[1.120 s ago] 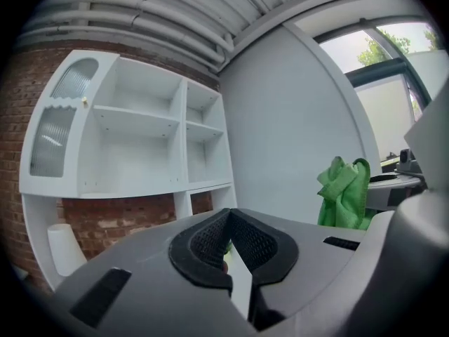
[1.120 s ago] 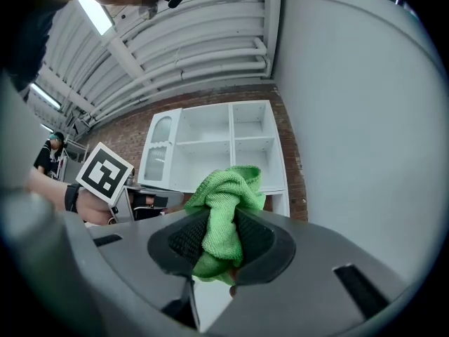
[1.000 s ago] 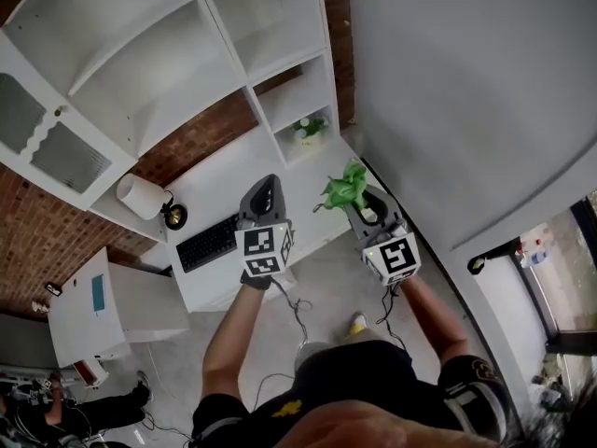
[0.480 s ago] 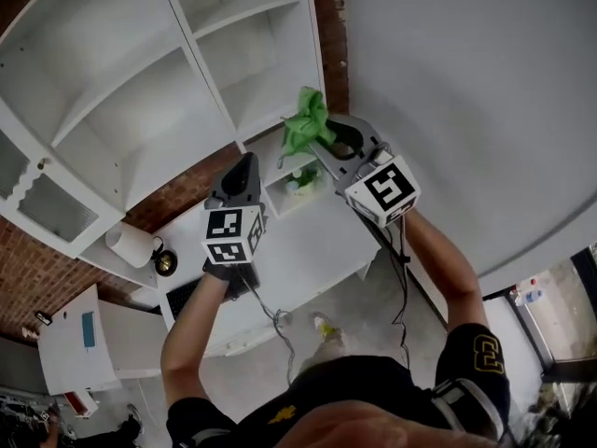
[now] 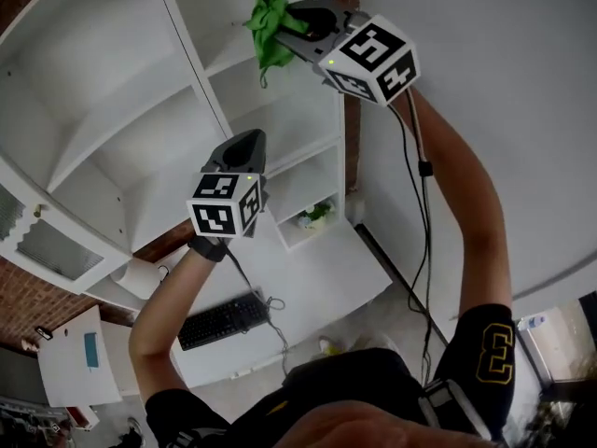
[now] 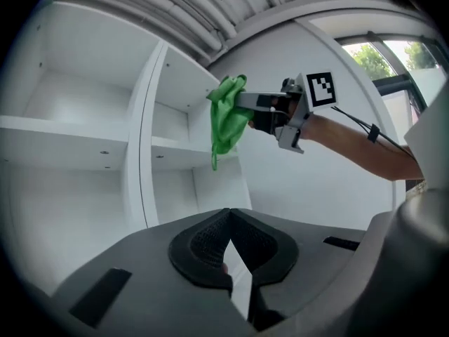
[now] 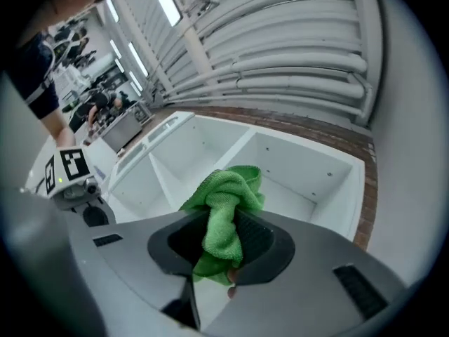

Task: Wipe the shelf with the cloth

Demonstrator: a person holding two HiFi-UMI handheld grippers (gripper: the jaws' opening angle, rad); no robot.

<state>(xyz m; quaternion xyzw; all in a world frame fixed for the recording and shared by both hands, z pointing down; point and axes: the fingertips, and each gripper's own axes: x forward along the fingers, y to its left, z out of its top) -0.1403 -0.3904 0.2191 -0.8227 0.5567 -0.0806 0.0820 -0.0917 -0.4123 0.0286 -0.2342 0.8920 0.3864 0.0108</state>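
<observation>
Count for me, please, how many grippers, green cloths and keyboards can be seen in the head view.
Grippers: 2, the left gripper and the right gripper
Green cloths: 1, the green cloth in the right gripper
Keyboards: 1, the keyboard
Total: 4

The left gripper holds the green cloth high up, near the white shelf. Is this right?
Not quite. It is the right gripper that holds the green cloth, as the right gripper view shows. The cloth is indeed high up, near the white shelf.
</observation>
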